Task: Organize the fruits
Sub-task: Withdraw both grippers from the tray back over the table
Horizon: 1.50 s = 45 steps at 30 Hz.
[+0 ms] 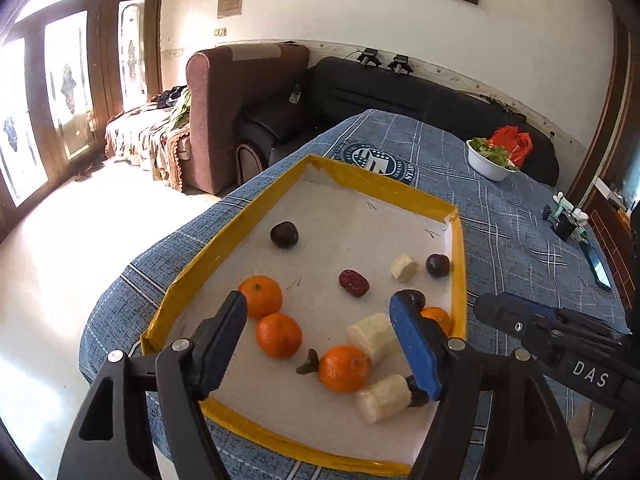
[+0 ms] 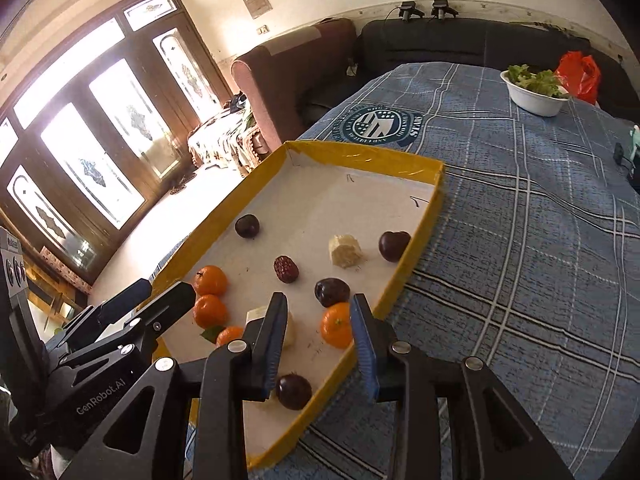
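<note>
In the left wrist view, the fingers (image 1: pixel 236 320) of the left gripper (image 1: pixel 320 328) are spread wide and grasp nothing, above the near end of the yellow-rimmed tray (image 1: pixel 400 190) on the surface (image 1: pixel 520 240). Between them lie two tangerines (image 1: pixel 279 335), a third (image 1: pixel 344 368) and banana pieces (image 1: pixel 372 336). A red date (image 1: pixel 354 283) and a dark plum (image 1: pixel 284 234) lie farther in. The right gripper (image 1: pixel 486 308) beside the tray reads "DAS".

In the right wrist view, the right gripper's fingers (image 2: pixel 360 332) are released, a tangerine (image 2: pixel 337 325) between them untouched. A plum (image 2: pixel 294 391) lies near the rim. The left gripper (image 2: pixel 160 300) reads "GenRobot.AI". The cloth's badge (image 2: pixel 378 124) shows "STARS"; a white bowl (image 2: pixel 536 98) of greens stands beyond.
</note>
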Motion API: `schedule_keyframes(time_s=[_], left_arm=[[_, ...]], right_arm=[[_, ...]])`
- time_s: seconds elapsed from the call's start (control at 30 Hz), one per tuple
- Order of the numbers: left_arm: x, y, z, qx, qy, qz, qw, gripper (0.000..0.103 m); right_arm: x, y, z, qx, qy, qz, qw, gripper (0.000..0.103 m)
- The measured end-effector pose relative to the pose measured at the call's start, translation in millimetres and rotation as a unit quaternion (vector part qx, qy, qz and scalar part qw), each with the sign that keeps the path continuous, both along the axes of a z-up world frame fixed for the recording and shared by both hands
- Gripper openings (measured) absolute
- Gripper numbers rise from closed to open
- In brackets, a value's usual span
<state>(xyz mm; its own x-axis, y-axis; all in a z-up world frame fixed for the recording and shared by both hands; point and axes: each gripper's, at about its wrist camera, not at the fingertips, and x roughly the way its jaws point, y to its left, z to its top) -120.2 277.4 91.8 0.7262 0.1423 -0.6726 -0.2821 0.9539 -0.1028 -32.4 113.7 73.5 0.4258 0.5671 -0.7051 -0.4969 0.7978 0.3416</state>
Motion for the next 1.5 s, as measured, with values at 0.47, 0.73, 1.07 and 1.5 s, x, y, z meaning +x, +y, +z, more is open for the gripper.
schedule_keyframes(time_s=[0.47, 0.73, 1.07, 1.5], left_arm=[[-41.2, -91.1, 39.1, 0.101, -0.056, -0.024, 0.9930, 0.089], [-62.2, -118.2, 51.3, 0.126, -0.083, -0.031, 0.9881, 0.091], [-46.1, -75.7, 31.9, 0.112, -0.036, -0.009, 0.9930, 0.091], [3.6, -58.1, -38.0, 0.199, 0.077, 0.001, 0.9770, 0.091]], right_arm=[[-77.4, -99.1, 12.4, 0.027, -0.057, -0.073, 0.995, 0.053], [-105.0, -132.7, 20.3, 0.048, -0.080, -0.098, 0.991, 0.058], [-115.8, -151.3, 7.6, 0.069, -0.069, -0.129, 0.987, 0.063], [-103.9, -138.0, -21.5, 0.067, -0.037, -0.118, 0.990, 0.063]])
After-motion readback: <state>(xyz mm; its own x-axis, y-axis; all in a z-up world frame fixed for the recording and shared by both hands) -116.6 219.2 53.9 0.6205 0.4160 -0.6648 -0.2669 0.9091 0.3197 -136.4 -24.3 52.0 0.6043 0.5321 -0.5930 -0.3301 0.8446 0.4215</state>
